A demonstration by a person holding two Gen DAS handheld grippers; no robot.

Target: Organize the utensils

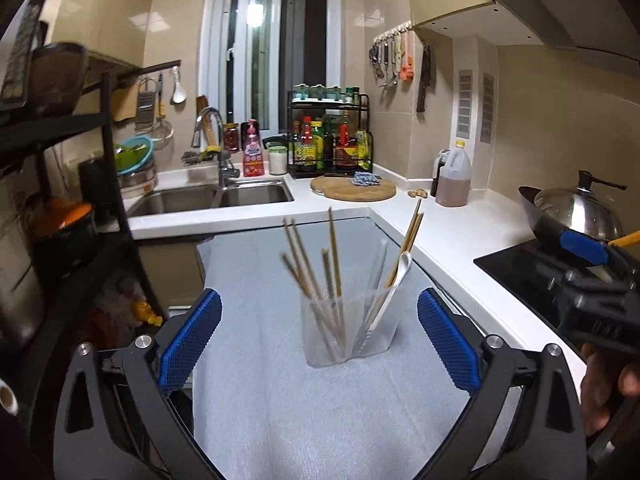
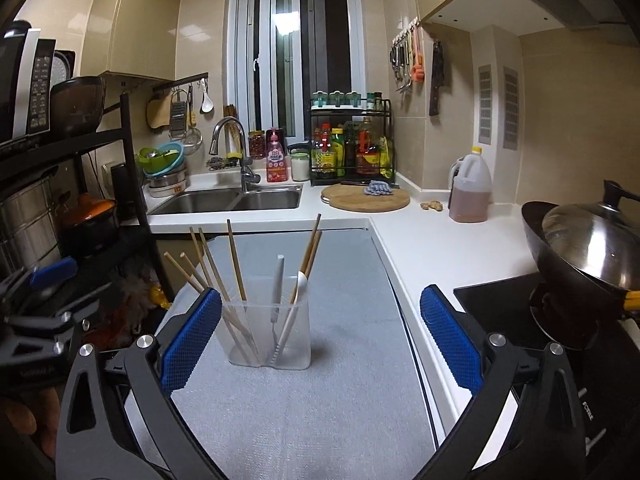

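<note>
- Left wrist view: left gripper point(image 1: 319, 344) spread wide and empty; the translucent plastic two-compartment holder point(image 1: 347, 330) of upright wooden chopsticks point(image 1: 308, 268) stands dead ahead on the grey mat point(image 1: 280, 400).
- Right wrist view: right gripper point(image 2: 320, 344), jaws apart, empty; holder point(image 2: 269, 334) sits left of centre, nearer its left pad.

Count: 1 holder point(image 2: 294, 354), 9 utensils in it.
7 wooden chopsticks point(image 2: 236, 260): 5 in the left compartment, 2 in the right. 1 white spoon point(image 2: 301, 280) and 1 thin white brush point(image 2: 279, 276), both on the right side. Far counter: 1 round cutting board point(image 2: 364, 200), 1 oil jug point(image 2: 470, 196), 1 sink point(image 2: 224, 200) with 2 basins. Right: 1 lidded wok point(image 2: 560, 256).
</note>
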